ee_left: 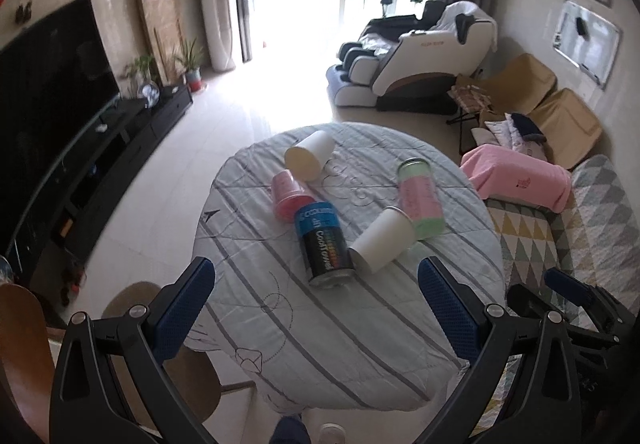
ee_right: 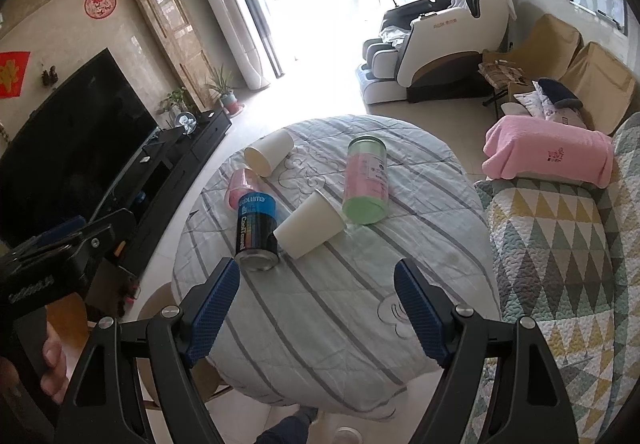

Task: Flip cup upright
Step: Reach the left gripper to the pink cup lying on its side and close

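Note:
Several containers lie on their sides on a round table with a striped cloth (ee_left: 320, 344) (ee_right: 340, 324). A white paper cup (ee_left: 382, 240) (ee_right: 310, 224) lies nearest, mouth toward me. A second white cup (ee_left: 309, 155) (ee_right: 269, 153) lies at the far side. A pink cup (ee_left: 289, 194) (ee_right: 240, 186), a blue-black can (ee_left: 324, 246) (ee_right: 257, 230) and a pink-green canister (ee_left: 421, 196) (ee_right: 366, 180) lie among them. My left gripper (ee_left: 316, 304) is open and empty above the near table edge. My right gripper (ee_right: 316, 304) is open and empty too, short of the nearest cup.
A sofa with a patterned quilt (ee_right: 560, 244) and a pink towel (ee_right: 548, 148) stands right of the table. A wooden chair (ee_left: 160, 364) sits at the near left. A TV and black cabinet (ee_right: 80, 132) line the left wall. A massage chair (ee_right: 432, 44) stands at the back.

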